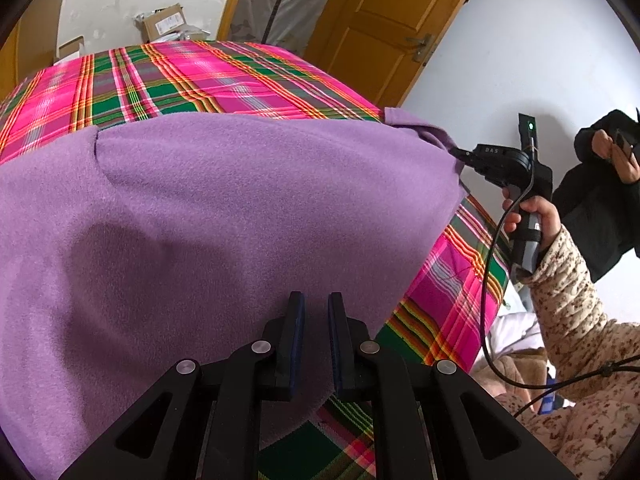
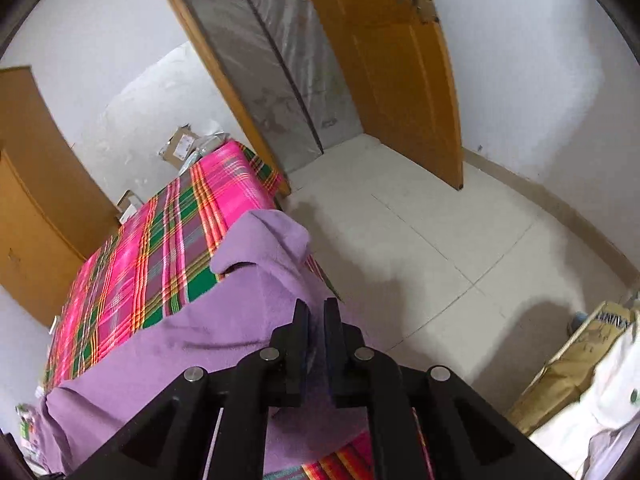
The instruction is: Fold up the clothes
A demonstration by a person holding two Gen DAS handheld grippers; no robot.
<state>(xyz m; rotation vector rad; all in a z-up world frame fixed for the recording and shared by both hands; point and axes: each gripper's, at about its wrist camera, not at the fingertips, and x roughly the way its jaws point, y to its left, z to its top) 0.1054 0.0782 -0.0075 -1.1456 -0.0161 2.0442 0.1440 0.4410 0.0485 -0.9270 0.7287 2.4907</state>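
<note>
Ahead of the left hand-held gripper (image 1: 316, 300), a purple fleece garment (image 1: 224, 208) lies spread over a bed covered in a pink-and-green plaid sheet (image 1: 192, 76). The left hand-held gripper's fingers stand narrowly apart with the near edge of the purple fabric between them; the gap is small, and whether the pads truly pinch the cloth cannot be told for sure from this view, though the fabric looks drawn up to them. Off to its right, the right hand-held gripper (image 1: 460, 156) is clamped on the garment's far right corner, pulling it to a point past the bed edge. A hand (image 1: 532, 216) in a floral quilted sleeve (image 1: 568, 292) grips its handle, a black cable (image 1: 486, 280) trailing down.

From the right wrist view, the right hand-held gripper (image 2: 316, 308) has purple cloth squeezed between its nearly closed fingers. Beyond and left of it the garment (image 2: 224, 320) drapes over the bed corner, a folded flap (image 2: 264, 240) sticking up just ahead. Plaid sheet (image 2: 160, 248) runs away to the left. Right of the gripper is pale tiled floor (image 2: 440, 248), with a wooden door (image 2: 392, 64) further ahead. Cardboard boxes (image 2: 180, 144) sit past the bed's far end.
</note>
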